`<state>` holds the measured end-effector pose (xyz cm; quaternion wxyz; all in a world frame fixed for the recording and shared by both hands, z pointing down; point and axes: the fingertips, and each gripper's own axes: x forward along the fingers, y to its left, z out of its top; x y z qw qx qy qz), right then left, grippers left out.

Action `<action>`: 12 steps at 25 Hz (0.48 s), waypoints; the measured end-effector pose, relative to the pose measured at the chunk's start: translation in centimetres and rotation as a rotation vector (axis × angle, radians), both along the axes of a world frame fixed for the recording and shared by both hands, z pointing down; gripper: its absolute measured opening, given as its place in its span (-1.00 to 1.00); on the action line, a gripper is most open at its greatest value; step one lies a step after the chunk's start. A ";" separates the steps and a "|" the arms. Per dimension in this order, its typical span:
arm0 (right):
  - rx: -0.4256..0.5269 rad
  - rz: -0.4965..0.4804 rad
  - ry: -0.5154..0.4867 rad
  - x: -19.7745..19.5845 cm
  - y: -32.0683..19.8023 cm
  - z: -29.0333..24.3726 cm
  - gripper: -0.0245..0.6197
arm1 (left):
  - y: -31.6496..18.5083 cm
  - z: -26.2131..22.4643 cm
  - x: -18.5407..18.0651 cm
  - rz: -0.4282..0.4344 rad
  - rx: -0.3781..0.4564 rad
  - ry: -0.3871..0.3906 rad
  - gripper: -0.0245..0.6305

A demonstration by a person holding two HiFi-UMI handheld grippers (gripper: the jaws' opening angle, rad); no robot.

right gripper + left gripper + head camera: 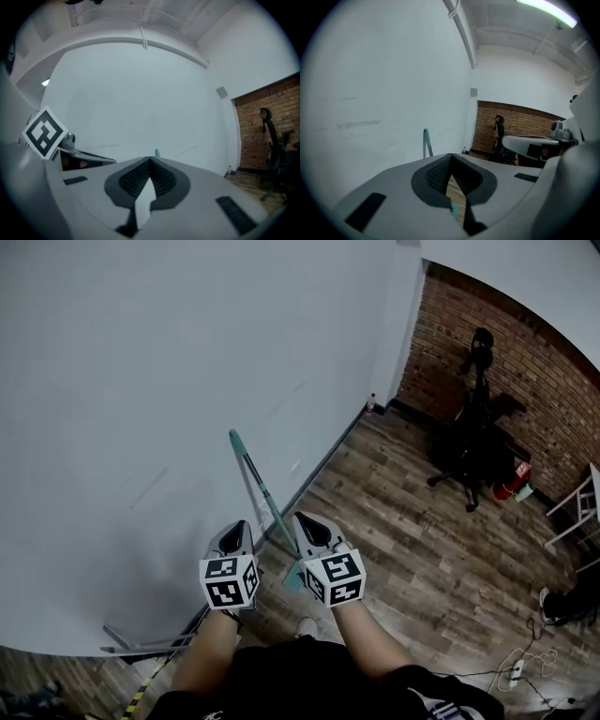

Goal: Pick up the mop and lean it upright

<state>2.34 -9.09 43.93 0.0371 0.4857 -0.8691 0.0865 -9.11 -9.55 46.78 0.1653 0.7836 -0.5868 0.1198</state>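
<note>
The mop leans upright against the white wall (141, 381), with its teal handle tip (234, 438) up and its thin shaft (266, 495) slanting down to the teal head (293, 579) on the wood floor. My left gripper (237, 527) is just left of the shaft and my right gripper (304, 519) just right of it. Both are shut, empty and clear of the mop. In the left gripper view the handle tip (425, 136) stands beyond the closed jaws of the left gripper (451, 155). In the right gripper view only the very tip (157, 152) shows above the right gripper (151, 160).
A black office chair (473, 442) and a red extinguisher (513, 480) stand by the brick wall (553, 381). A small bottle (371, 404) sits at the wall corner. A white frame (577, 512) is at the right, cables and a power strip (516, 671) lower right, metal bars (141, 645) lower left.
</note>
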 end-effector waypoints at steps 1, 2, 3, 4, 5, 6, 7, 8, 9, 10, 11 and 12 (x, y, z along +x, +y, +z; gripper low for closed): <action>-0.009 -0.006 -0.009 0.2 -0.5 0.3 -0.91 | -0.5 0.3 -0.1 -0.017 -0.008 -0.004 -0.93; -0.016 -0.013 -0.013 0.3 -0.9 0.6 -0.91 | -0.9 0.6 -0.1 -0.031 -0.015 -0.010 -0.93; -0.019 -0.019 -0.012 0.4 -1.1 0.9 -0.91 | -1.3 0.9 -0.2 -0.039 -0.022 -0.017 -0.93; -0.019 -0.024 -0.006 0.5 -1.3 1.2 -0.91 | -1.7 1.2 -0.2 -0.043 -0.027 -0.025 -0.93; -0.017 -0.027 0.000 0.7 -1.5 1.6 -0.91 | -2.1 1.4 -0.2 -0.044 -0.031 -0.034 -0.93; -0.019 -0.026 0.001 0.9 -1.8 1.9 -0.91 | -2.7 1.6 -0.2 -0.045 -0.034 -0.042 -0.93; -0.025 -0.022 -0.006 1.1 -2.3 2.2 -0.91 | -3.3 1.7 -0.1 -0.046 -0.036 -0.049 -0.93; -0.033 -0.018 -0.019 1.3 -2.8 2.5 -0.91 | -4.0 1.7 -0.1 -0.048 -0.035 -0.052 -0.93; -0.042 -0.016 -0.033 1.6 -3.3 2.6 -0.91 | -4.6 1.6 -0.1 -0.051 -0.033 -0.054 -0.93; -0.048 -0.014 -0.044 1.8 -3.8 2.7 -0.91 | -5.3 1.6 -0.1 -0.055 -0.029 -0.056 -0.93; -0.051 -0.012 -0.051 2.0 -4.3 2.7 -0.91 | -6.0 1.6 -0.1 -0.059 -0.024 -0.059 -0.93; -0.054 -0.009 -0.055 2.2 -4.9 2.8 -0.91 | -6.8 1.6 -0.2 -0.063 -0.020 -0.061 -0.93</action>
